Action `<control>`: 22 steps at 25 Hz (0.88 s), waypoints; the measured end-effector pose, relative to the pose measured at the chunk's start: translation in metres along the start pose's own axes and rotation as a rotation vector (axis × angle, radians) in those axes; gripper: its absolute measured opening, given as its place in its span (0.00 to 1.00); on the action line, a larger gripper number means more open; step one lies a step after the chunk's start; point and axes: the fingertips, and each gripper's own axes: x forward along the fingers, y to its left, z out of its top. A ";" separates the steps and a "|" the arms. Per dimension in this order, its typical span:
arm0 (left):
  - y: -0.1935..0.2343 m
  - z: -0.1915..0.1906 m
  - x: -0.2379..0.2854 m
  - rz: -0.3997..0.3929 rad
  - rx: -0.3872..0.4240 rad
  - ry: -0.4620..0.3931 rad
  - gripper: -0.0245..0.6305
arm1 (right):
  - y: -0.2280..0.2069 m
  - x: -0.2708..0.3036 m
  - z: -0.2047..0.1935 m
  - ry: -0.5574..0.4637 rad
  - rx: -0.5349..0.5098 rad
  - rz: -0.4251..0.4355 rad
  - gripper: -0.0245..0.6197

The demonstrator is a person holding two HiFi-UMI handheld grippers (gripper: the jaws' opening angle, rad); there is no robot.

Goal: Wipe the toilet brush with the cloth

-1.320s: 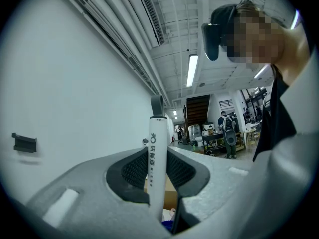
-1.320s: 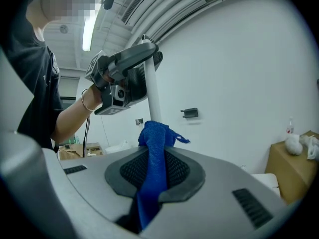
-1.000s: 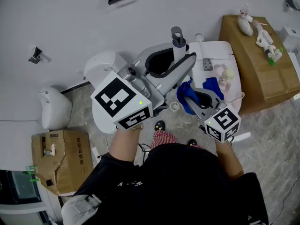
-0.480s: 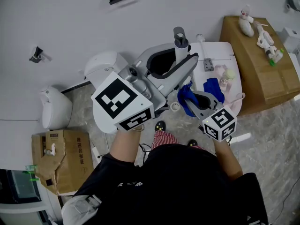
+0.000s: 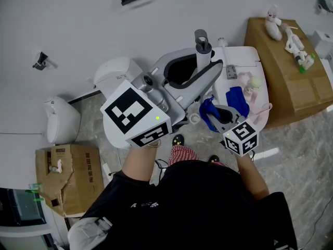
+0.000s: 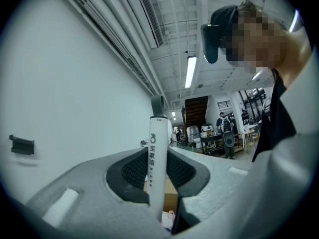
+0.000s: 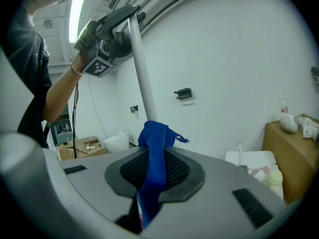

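Bare white wall [image 5: 78, 25] close ahead, open room above. White tabletop [image 5: 244, 56] edge just right of grippers. Left gripper [image 5: 201, 65] clamped on white tubular toilet brush handle with grey cap [image 6: 158, 153], near upright. Crumpled blue cloth [image 7: 155, 148] touches handle lower down, pinched in right gripper [image 5: 215, 114]. Grey marbled floor [image 5: 307, 155]. Cardboard box [image 5: 73, 173] far left, brown cabinet [image 5: 291, 77] far right.

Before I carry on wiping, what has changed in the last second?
The right gripper, jaws shut on the blue cloth, has sunk a little alongside the toilet brush handle, drifting towards the person in the head view. Nothing was taken hold of or let go. The left gripper stayed put, jaws clamped on the upright handle.
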 end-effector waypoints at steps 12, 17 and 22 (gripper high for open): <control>-0.005 0.007 0.003 -0.021 -0.001 -0.009 0.18 | -0.012 0.004 -0.026 0.049 0.051 -0.027 0.14; -0.005 0.006 0.006 -0.022 -0.003 -0.008 0.18 | -0.011 0.007 -0.032 0.090 0.002 -0.028 0.14; -0.004 0.004 0.003 -0.021 -0.006 -0.005 0.18 | -0.008 0.008 -0.035 0.094 0.009 -0.028 0.14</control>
